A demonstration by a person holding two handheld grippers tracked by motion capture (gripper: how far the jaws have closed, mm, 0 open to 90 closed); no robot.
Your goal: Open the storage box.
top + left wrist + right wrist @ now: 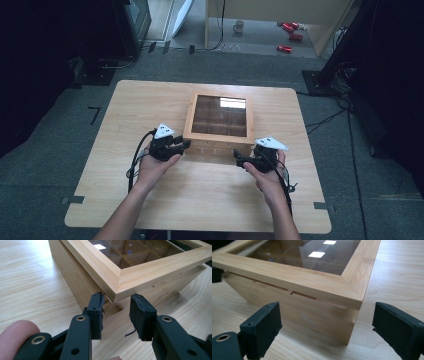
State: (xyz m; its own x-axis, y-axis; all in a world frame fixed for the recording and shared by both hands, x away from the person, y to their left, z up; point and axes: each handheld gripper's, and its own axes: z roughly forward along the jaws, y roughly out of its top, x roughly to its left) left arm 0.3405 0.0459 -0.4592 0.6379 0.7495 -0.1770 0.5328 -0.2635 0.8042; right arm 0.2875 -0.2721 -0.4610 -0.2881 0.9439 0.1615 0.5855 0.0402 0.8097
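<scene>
We see a wooden box (218, 122) with a glass-panelled lid (140, 255) standing at the middle of the wooden table (150, 100), with divided compartments visible through the glass. We locate the left gripper (176, 146) at the near left corner of the box; its jaws stand partly apart on either side of the lid's corner, clamping nothing. We locate the right gripper (241, 160) at the near right corner; its jaws stand wide apart, empty, just short of the box (294, 307).
</scene>
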